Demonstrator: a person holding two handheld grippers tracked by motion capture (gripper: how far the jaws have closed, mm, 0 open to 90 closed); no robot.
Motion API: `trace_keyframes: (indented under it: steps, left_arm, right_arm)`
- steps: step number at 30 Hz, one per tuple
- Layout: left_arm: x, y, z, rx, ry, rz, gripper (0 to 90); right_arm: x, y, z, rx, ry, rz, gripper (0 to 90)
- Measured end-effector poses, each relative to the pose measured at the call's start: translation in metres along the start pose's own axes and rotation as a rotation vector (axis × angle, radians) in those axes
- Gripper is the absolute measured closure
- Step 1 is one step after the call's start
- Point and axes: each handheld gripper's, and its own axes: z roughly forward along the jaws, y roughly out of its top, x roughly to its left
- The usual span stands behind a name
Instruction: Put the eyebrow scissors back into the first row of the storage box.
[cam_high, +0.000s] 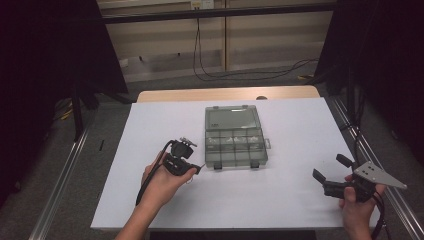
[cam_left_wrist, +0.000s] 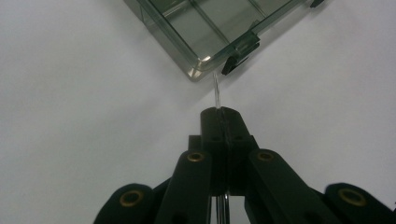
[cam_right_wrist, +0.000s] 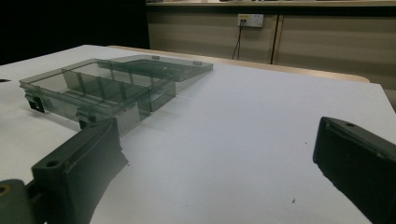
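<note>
Open clear compartment box (cam_high: 235, 137) mid-table on white sheet (cam_high: 150, 200), two hand-held grippers near it

Box smoky transparent plastic, lid laid flat behind the divided tray, dark latches on front edge; no brand, label or writing readable on it. Left gripper (cam_high: 192, 169) at the box's front-left corner, jaws pressed together, pinching a thin clear strip or wire (cam_left_wrist: 216, 91) whose tip reaches to just beside the box corner; can't tell what it is. Right gripper (cam_high: 331, 169) well apart at right front of sheet, jaws spread wide, nothing between them, grey three-cornered plate on top. Wall socket (cam_right_wrist: 250, 19) behind, cable plugged in
</note>
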Motion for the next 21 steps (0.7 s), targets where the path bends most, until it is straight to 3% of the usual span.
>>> trace_keyframes:
  steps: [7,10,15,16,21]
  left_arm:
    - [0.0,0.01,-0.002,-0.009,-0.008,0.019,89.8]
    - [0.001,0.016,-0.004,-0.002,-0.009,0.05,89.8]
    - [-0.002,0.024,-0.006,-0.03,-0.013,0.038,89.8]
    - [-0.001,0.026,-0.007,-0.016,-0.021,0.064,89.8]
    - [-0.001,0.033,-0.006,-0.032,-0.036,0.048,89.8]
  right_arm:
    - [0.0,0.0,0.001,0.006,0.006,-0.002,0.6]
    - [0.0,0.0,0.001,0.007,0.006,-0.007,0.6]
    - [0.001,0.0,0.001,0.007,0.006,-0.011,0.6]
    - [0.0,0.0,0.001,0.006,0.005,-0.012,0.6]
    - [0.0,0.0,0.001,0.006,0.006,-0.011,0.6]
